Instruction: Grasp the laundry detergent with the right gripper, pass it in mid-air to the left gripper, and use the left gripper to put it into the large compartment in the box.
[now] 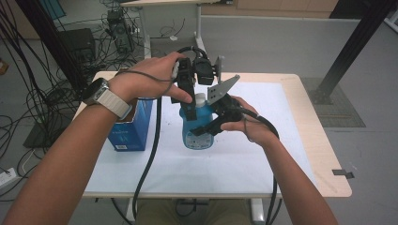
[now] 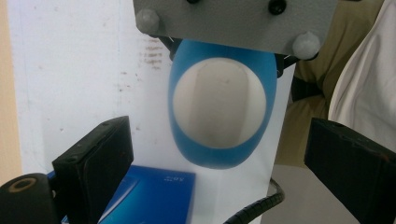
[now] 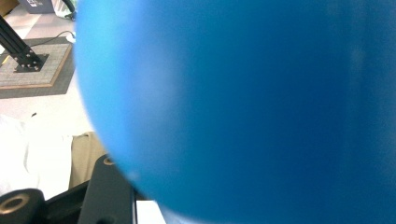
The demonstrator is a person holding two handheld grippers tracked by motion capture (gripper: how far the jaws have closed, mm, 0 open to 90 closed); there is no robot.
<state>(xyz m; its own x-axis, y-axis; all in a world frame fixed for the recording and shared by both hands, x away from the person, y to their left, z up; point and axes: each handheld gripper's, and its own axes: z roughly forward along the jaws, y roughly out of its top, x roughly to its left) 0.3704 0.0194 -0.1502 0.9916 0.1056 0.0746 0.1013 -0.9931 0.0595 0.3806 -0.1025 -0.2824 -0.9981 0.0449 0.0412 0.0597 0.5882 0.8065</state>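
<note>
A blue bottle [image 1: 198, 133] with a white cap [image 1: 201, 98] stands upright in the middle of the white-covered table [image 1: 234, 164]. My right gripper [image 1: 213, 124] comes in from the right and is shut on the bottle's body. In the right gripper view the blue bottle [image 3: 243, 107] sits very close, and one black finger [image 3: 109, 191] shows at the lower left. My left gripper [image 1: 192, 105] hangs over the cap, pointing down. Its jaws stand wide open in the left gripper view, on either side of the bottle [image 2: 219, 154] and its white cap [image 2: 219, 105].
A blue carton [image 1: 131, 126] stands upright left of the bottle, under the left wrist, and the carton [image 2: 154, 196] lies low in the left gripper view. Black cables [image 1: 150, 159] trail off the table's front edge. Cables and equipment lie on the floor beyond the table.
</note>
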